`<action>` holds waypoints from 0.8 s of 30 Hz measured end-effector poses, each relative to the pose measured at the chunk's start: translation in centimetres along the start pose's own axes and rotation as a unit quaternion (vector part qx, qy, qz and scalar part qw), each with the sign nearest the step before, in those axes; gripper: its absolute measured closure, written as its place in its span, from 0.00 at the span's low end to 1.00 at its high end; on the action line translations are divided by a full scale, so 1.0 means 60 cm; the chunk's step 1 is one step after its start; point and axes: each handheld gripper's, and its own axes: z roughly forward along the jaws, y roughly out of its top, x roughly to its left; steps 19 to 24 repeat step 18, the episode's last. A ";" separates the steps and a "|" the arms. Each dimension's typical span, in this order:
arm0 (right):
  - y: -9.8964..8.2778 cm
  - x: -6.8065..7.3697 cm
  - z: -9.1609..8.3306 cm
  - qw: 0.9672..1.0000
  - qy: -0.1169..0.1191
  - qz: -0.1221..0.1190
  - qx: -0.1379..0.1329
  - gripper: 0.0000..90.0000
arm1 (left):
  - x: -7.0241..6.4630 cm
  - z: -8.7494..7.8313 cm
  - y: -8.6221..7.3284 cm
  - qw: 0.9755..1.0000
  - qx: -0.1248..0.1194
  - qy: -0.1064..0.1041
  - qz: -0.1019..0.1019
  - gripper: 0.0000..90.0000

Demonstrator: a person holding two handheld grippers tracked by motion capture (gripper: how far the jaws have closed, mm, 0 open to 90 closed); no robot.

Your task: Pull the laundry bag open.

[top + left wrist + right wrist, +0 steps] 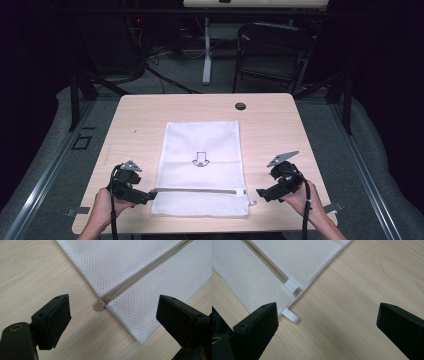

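- Two hands are holding one gripper each, low over the table [280, 112].
- Left gripper [148, 196], jaws spread, is facing the zipper [147, 267] end.
- Right gripper [262, 193], jaws spread, is nearing the bag [200, 145] corner.
- One mesh bag is lying flat mid-table.

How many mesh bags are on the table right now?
1. The white mesh bag lies flat mid-table between the left gripper and right gripper, zipper near the person's edge. Nothing appears hidden beneath it.
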 end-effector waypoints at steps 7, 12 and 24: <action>-0.060 -0.020 -0.019 0.999 -0.016 0.033 0.013 0.00 | -0.001 -0.006 -0.018 1.000 0.002 0.012 -0.015 0.10; -0.097 -0.033 -0.024 0.998 -0.022 0.052 0.016 0.00 | -0.002 -0.001 -0.020 1.000 0.011 0.019 -0.007 0.09; -0.105 -0.045 -0.020 0.998 -0.018 0.059 0.013 0.00 | 0.002 0.006 -0.018 1.000 0.007 0.019 -0.009 0.07</action>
